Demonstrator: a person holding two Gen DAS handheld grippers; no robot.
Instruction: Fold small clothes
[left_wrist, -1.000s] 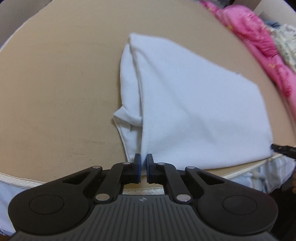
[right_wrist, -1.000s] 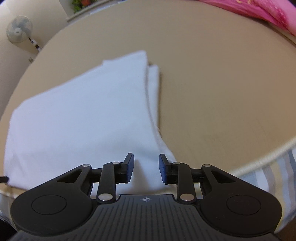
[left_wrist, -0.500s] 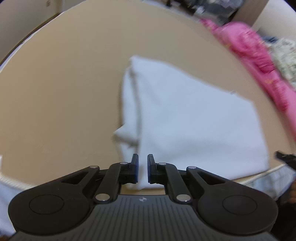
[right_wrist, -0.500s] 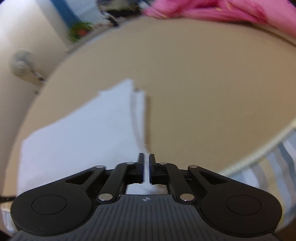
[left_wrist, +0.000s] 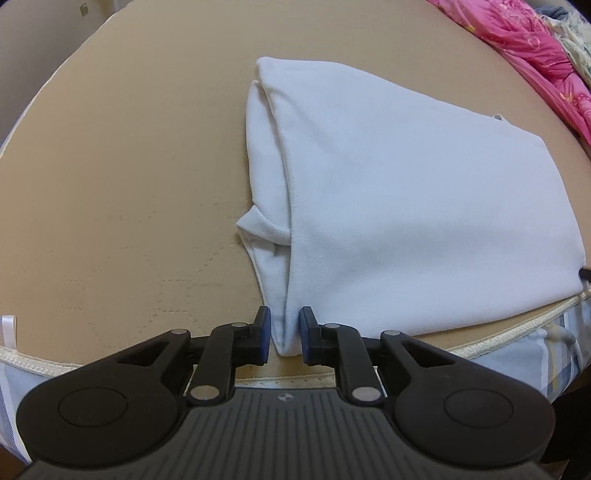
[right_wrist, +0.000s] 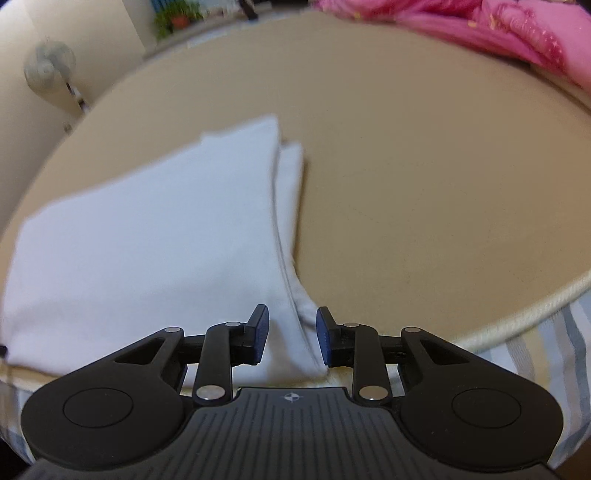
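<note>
left gripper (left_wrist: 284, 338): fingers parted, with the near left corner of the white garment (left_wrist: 406, 206) lying between the blue pads (left_wrist: 263, 334); the pads are not pressed onto the cloth.
right gripper (right_wrist: 291, 338): fingers spread wider, straddling the garment's (right_wrist: 147, 251) near right corner; cloth sits in the gap, with space on both sides.
white garment: folded flat on the tan surface (left_wrist: 129, 166), running forward from both grippers; a top layer is laid over a narrower under layer that shows along the outer side edges.
left edge: ahead of the left gripper an under layer bulges out in a small curled fold (left_wrist: 258, 225).
tan surface: its piped near edge (right_wrist: 517, 321) runs just beside the right gripper, out to its right.
pink bedding (left_wrist: 535, 55): far ahead and right of the left gripper, well apart from the garment.
fan (right_wrist: 50, 68): far ahead and left of the right gripper, blurred.
</note>
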